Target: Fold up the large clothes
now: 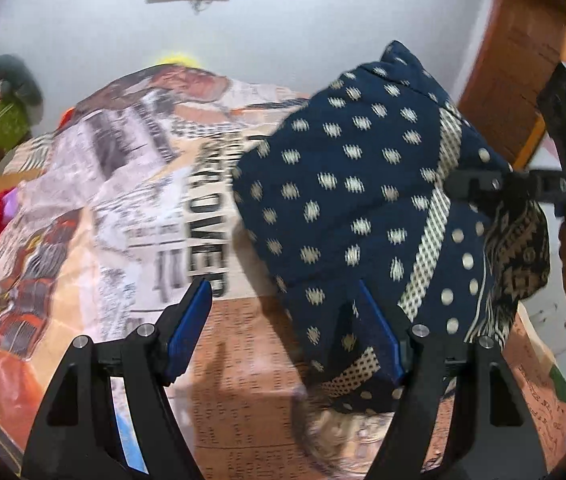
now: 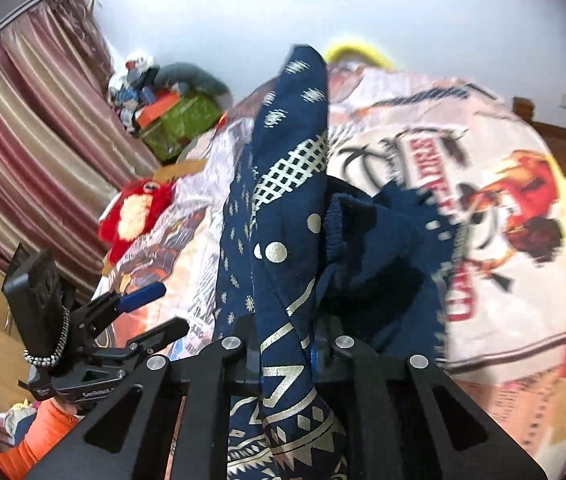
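1. The bed [image 1: 95,216], spread with a newspaper-print cover, is the work surface. Most of the cover lies bare to the left and behind, giving plenty of flat room to lay a garment out.
2. The navy patterned garment [image 1: 347,184] hangs bunched above the cover, its near side draped down toward the bed's front. It seems to be raised this way so that its own weight pulls the folds out before it is spread.
3. The right gripper [image 2: 287,348] is clamped on a gold-printed hem of the garment, the cloth running up between its closed jaws and spilling both ways. Gripping at an edge makes sense, since edges need matching for a fold.
4. The left gripper [image 1: 287,312] stands with its blue pads [image 1: 191,320] wide apart. The cloth lies against its right finger, but nothing is pinched; blur makes that contact hard to judge. It looks ready to catch a second edge.
5. Clutter near the wall, a green box [image 2: 183,120] and a red soft toy [image 2: 135,208], narrows the far left side.
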`<state>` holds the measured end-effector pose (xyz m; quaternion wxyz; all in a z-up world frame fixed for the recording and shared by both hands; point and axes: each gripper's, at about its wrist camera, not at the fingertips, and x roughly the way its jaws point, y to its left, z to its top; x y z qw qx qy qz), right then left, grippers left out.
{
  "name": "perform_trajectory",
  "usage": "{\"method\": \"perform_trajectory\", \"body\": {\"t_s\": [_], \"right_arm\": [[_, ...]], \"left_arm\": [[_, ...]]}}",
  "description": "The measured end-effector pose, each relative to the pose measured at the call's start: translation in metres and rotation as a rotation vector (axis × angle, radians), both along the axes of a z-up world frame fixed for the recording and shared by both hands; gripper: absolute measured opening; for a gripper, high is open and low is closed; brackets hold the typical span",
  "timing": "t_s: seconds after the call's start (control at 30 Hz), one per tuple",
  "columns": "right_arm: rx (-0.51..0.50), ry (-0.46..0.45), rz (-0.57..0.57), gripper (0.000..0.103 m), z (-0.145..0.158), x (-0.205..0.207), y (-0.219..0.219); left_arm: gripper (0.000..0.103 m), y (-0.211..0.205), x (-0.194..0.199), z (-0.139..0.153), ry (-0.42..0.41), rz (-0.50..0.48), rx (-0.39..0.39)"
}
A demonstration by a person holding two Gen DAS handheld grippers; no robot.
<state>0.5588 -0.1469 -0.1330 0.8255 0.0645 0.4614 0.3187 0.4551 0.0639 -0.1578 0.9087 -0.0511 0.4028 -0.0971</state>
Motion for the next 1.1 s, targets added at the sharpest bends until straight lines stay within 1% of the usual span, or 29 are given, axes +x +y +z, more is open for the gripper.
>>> {"method": "perform_trajectory", "body": {"t_s": [0.1, 0.17, 0.2, 0.27, 0.33, 0.4, 0.43, 0.47, 0.5, 0.53, 0.6, 0.67, 0.77, 0.8, 0.9, 0.93, 1.03, 1.1], "right_arm": [[-0.02, 0.005, -0.04, 0.012, -0.004, 0.003, -0.024], [-0.034, 0.04, -0.068, 0.012, -0.02, 0.009, -0.039], [-0.039, 0.069, -0.093, 0.012, -0.034, 0.014, -0.045], [-0.064, 0.096, -0.118, 0.012, -0.054, 0.019, -0.049], [-0.088, 0.096, -0.115, 0.012, -0.069, 0.022, -0.05], [-0.095, 0.062, -0.102, 0.015, -0.071, 0.02, -0.051], [-0.105, 0.05, -0.087, 0.018, -0.069, 0.019, -0.051], [-0.118, 0.046, -0.076, 0.022, -0.069, 0.018, -0.05], [-0.147, 0.043, -0.064, 0.036, -0.068, 0.019, -0.049], [-0.181, 0.038, -0.062, 0.059, -0.068, 0.018, -0.049], [-0.187, 0.01, -0.064, 0.08, -0.067, 0.014, -0.051], [-0.174, 0.001, -0.051, 0.082, -0.065, 0.013, -0.053], [-0.153, 0.073, -0.058, 0.083, -0.078, 0.02, -0.057], [-0.144, 0.096, -0.058, 0.083, -0.082, 0.023, -0.057], [-0.092, 0.162, -0.053, 0.085, -0.096, 0.031, -0.059], [-0.073, 0.18, -0.051, 0.086, -0.099, 0.034, -0.059], [-0.004, 0.251, -0.037, 0.089, -0.112, 0.043, -0.058], [0.025, 0.283, -0.024, 0.09, -0.12, 0.049, -0.055]], "left_arm": [[0.073, -0.029, 0.005, -0.006, 0.016, -0.062, 0.022], [0.073, -0.045, 0.012, -0.017, 0.046, -0.087, 0.042], [0.074, -0.052, 0.018, -0.025, 0.075, -0.093, 0.042], [0.08, -0.055, 0.025, -0.037, 0.112, -0.087, 0.029], [0.091, -0.052, 0.03, -0.045, 0.125, -0.066, 0.008], [0.094, -0.044, 0.032, -0.048, 0.133, -0.058, -0.028], [0.094, -0.04, 0.034, -0.049, 0.14, -0.058, -0.047], [0.094, -0.036, 0.035, -0.05, 0.149, -0.055, -0.066], [0.094, -0.031, 0.036, -0.052, 0.158, -0.051, -0.086], [0.094, -0.027, 0.036, -0.052, 0.165, -0.047, -0.108], [0.094, -0.022, 0.036, -0.052, 0.173, -0.044, -0.143], [0.094, -0.017, 0.037, -0.055, 0.189, -0.043, -0.189], [0.094, -0.009, 0.043, -0.061, 0.222, -0.039, -0.281], [0.094, -0.005, 0.044, -0.063, 0.229, -0.039, -0.326], [0.094, 0.002, 0.048, -0.065, 0.229, -0.043, -0.415], [0.094, 0.004, 0.051, -0.066, 0.229, -0.042, -0.432], [0.094, 0.008, 0.064, -0.075, 0.259, -0.041, -0.44], [0.097, 0.012, 0.073, -0.084, 0.283, -0.046, -0.487]]}}
